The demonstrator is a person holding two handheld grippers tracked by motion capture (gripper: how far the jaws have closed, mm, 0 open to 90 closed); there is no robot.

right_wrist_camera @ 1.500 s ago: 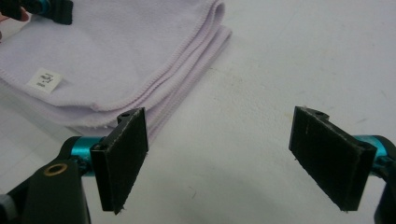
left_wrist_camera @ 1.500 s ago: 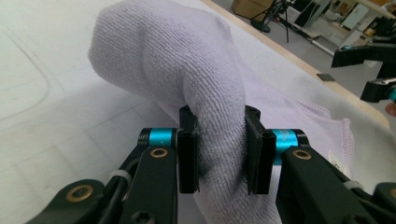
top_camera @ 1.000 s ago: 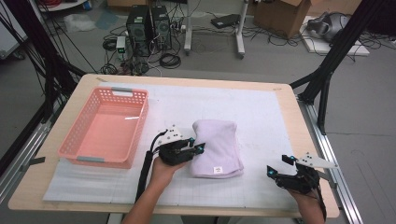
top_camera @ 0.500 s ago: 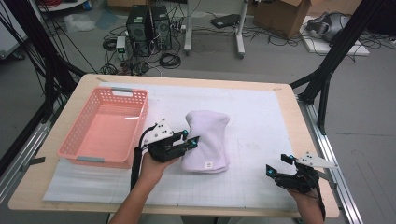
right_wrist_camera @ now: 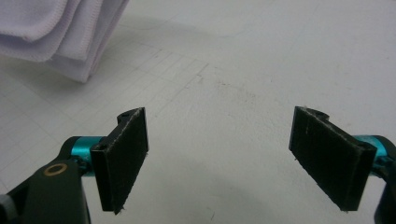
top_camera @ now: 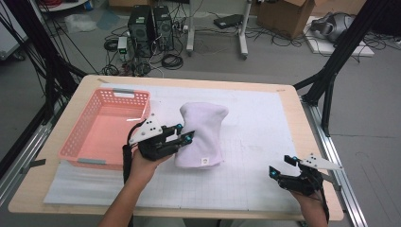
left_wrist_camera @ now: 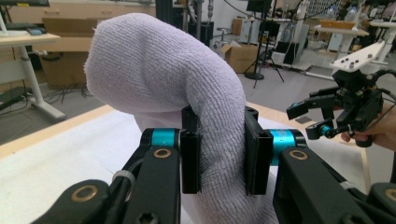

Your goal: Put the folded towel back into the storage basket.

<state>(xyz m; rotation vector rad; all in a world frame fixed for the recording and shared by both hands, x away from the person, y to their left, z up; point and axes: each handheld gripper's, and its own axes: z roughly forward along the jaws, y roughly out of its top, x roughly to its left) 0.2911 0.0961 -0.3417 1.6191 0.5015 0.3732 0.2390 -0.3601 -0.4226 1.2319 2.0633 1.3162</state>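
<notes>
A folded pale lilac towel [top_camera: 202,133] hangs lifted off the white mat, its left edge pinched in my left gripper [top_camera: 183,133]. In the left gripper view both black pads [left_wrist_camera: 190,160] press into the towel [left_wrist_camera: 187,88], which arches up and over the jaws. My right gripper [top_camera: 282,166] rests low near the table's front right corner, jaws wide apart. Its pads [right_wrist_camera: 122,155] have nothing between them, just bare mat, and a corner of the towel [right_wrist_camera: 65,28] lies at the upper left of the right gripper view.
A pink plastic basket [top_camera: 90,146] stands at the left of the mat, right beside my left hand. The wooden table edge [top_camera: 302,123] runs along the right. In the left gripper view the right gripper [left_wrist_camera: 345,105] appears farther off.
My left gripper has risen and drifted left toward the basket, lifting the towel so it hangs and stands taller. The right gripper has stayed put.
</notes>
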